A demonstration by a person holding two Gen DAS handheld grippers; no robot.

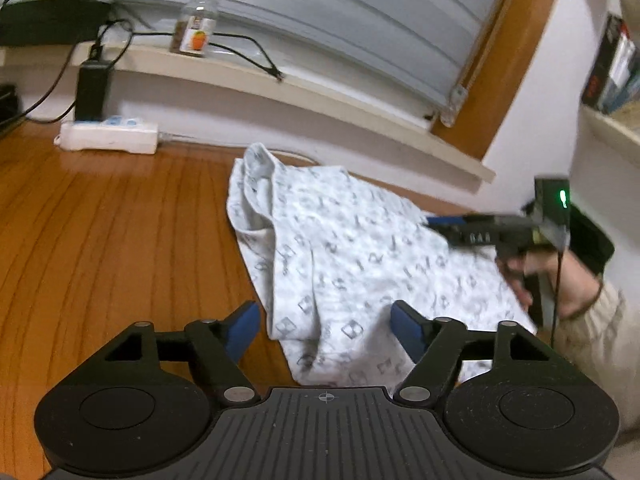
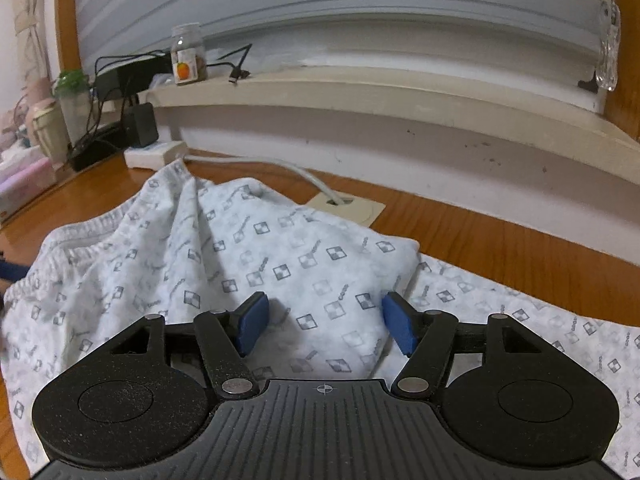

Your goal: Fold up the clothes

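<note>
Left wrist view looks across a wooden table [image 1: 100,240] at a white patterned garment [image 1: 340,248] lying crumpled in a loose heap, one end bunched up toward the wall. The left gripper [image 1: 325,324] has its blue pads spread apart, and the near edge of the garment lies between them without being pinched. At the right edge the right gripper [image 1: 444,224] reaches in over the far side of the cloth, held by a hand [image 1: 560,280] with a pale sleeve; from this side its jaws are too blurred to read.

From the right wrist view, that gripper [image 2: 325,322] also stands with its pads well apart above a raised fold of the garment [image 2: 280,248], nothing clamped. Behind, a power strip [image 1: 108,138] sits on the table near the wall, and a jar [image 1: 198,24] stands on the window sill [image 1: 320,88] among black cables.
</note>
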